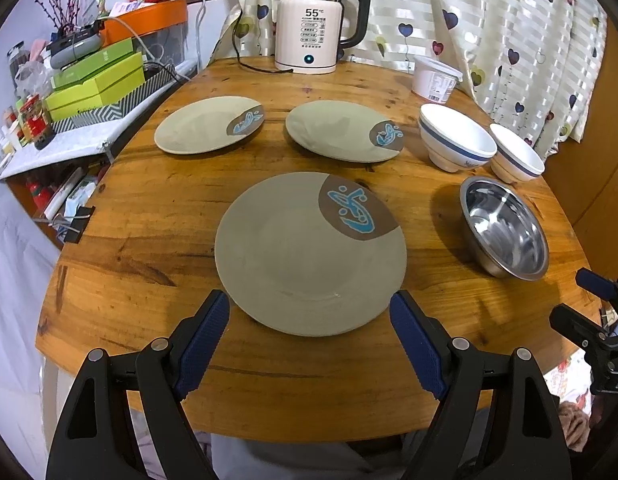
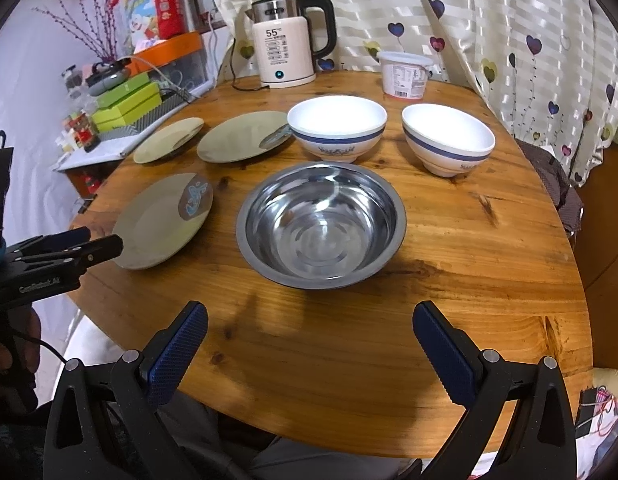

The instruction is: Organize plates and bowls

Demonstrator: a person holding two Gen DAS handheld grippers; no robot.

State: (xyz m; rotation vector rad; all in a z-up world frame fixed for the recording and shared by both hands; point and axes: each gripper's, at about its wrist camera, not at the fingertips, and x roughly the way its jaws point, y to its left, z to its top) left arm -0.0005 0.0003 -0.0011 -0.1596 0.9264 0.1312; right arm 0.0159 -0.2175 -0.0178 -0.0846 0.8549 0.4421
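Observation:
Three grey-green plates with a brown and blue fish mark lie on the round wooden table [image 1: 149,208]: a near plate [image 1: 309,252], a far left plate [image 1: 207,130] and a far middle plate [image 1: 343,130]. My left gripper [image 1: 309,310] is open, its fingertips either side of the near plate's front rim. Two white bowls with a blue band [image 2: 337,128] [image 2: 449,140] stand behind a steel bowl [image 2: 321,224]. My right gripper [image 2: 309,320] hangs open just in front of the steel bowl, holding nothing.
A cream electric kettle [image 1: 309,28] with its cord and a white lidded tub [image 1: 435,78] stand at the table's back edge before a heart-print curtain. A cluttered shelf with green boxes [image 1: 97,80] borders the table's left side. Bare wood lies at the right front [image 2: 489,264].

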